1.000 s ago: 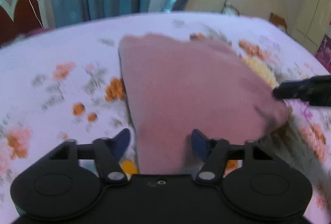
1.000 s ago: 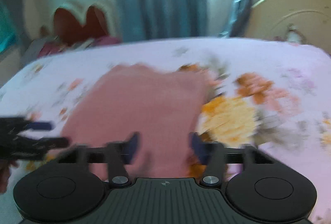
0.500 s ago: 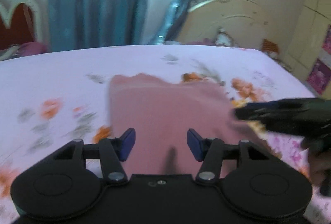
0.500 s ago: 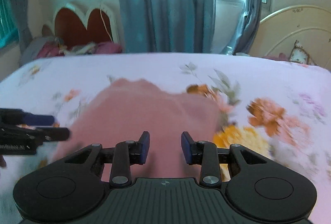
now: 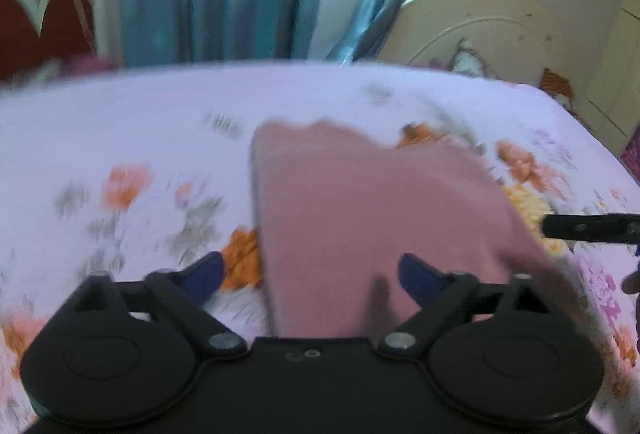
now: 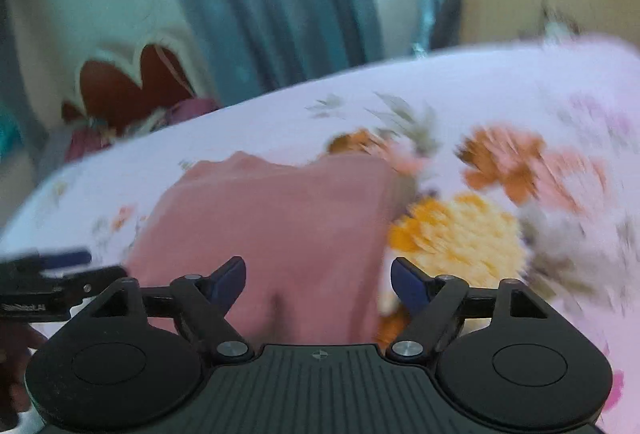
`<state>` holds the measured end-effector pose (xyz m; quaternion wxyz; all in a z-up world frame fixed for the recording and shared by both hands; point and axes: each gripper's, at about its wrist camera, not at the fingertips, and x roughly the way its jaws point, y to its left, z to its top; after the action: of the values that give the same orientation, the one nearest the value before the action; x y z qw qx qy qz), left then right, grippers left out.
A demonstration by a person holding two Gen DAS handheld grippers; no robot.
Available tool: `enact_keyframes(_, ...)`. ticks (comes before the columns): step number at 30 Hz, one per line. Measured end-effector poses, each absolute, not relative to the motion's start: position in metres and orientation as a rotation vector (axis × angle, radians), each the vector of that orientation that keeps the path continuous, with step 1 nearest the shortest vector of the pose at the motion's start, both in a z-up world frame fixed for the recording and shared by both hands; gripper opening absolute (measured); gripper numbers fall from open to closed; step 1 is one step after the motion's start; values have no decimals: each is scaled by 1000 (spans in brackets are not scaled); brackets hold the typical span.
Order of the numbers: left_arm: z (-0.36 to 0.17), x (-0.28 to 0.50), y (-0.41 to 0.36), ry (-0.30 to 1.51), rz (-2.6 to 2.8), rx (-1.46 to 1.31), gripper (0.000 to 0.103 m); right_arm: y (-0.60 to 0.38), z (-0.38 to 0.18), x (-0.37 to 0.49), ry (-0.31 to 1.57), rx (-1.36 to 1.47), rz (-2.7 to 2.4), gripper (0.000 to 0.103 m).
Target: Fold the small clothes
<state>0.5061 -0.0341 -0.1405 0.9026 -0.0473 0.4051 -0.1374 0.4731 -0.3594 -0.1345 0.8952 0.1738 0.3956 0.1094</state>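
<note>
The pink garment (image 5: 372,218) lies on the bed (image 5: 120,121), on the flowered sheet, already doubled into a rough rectangle with a wavy far edge, so the folding seems partway through, between one fold and the next. The left gripper (image 5: 310,272) sits at the near edge of the cloth with its jaws spread wide and nothing between them; the garment's left border runs just inside its left finger. The right gripper (image 6: 318,276) is likewise spread and empty, straddling the garment's near right edge, with cloth under its left finger and bare sheet under its right. Each wrist view catches the other gripper at the frame's side, so the two flank the garment. Both pictures are smeared, so whether a fingertip touches the fabric cannot be told. The next move probably calls for each gripper to settle on a near corner, pinch every layer together, and carry that edge over toward the far edge without dragging the lower layers askew
</note>
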Motion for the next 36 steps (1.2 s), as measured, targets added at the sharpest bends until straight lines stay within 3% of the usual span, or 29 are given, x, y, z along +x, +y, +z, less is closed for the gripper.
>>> enact_keyframes(5, -168, 526, -5, 955, -316, -316, 82, -403, -158, 498, 940, 688, 358, 78)
enact_keyframes(13, -181, 549, -4, 993, -341, -392, 78, -400, -177, 534, 1053, 765, 492, 78)
enact_keyframes(15, -178, 554, -9, 999, -347, -391, 71, -394, -182, 540, 1054, 777, 534, 77)
enact_keyframes(16, -177, 555, -11, 1006, -353, -395, 63, -390, -181, 542, 1051, 752, 537, 76)
enact_keyframes(17, -176, 556, -13, 1010, -363, -400, 56, -387, -178, 543, 1052, 722, 533, 71)
enact_keyframes(19, -174, 557, -17, 1015, -356, -377, 58, -389, -176, 544, 1065, 671, 514, 51)
enact_keyframes(21, -175, 557, -19, 1013, -334, -354, 67, -397, -179, 541, 1071, 681, 505, 44)
enact_keyframes(24, -179, 559, -24, 1013, -325, -368, 69, -394, -181, 542, 1067, 724, 493, 44)
enact_keyframes(26, -176, 563, -33, 1011, -339, -351, 50, -379, -173, 545, 1056, 643, 465, 43)
enact_keyframes(27, -173, 564, -39, 1008, -341, -327, 47, -371, -169, 545, 1047, 598, 445, 43)
enact_keyframes(29, -164, 562, -50, 990, -336, -235, 36, -354, -162, 542, 1033, 477, 390, 29)
enact_keyframes(31, -155, 559, -58, 971, -330, -165, 30, -345, -158, 538, 1019, 430, 390, 21)
enact_keyframes(36, -133, 547, -66, 910, -366, -39, 26, -331, -133, 526, 957, 361, 387, 20)
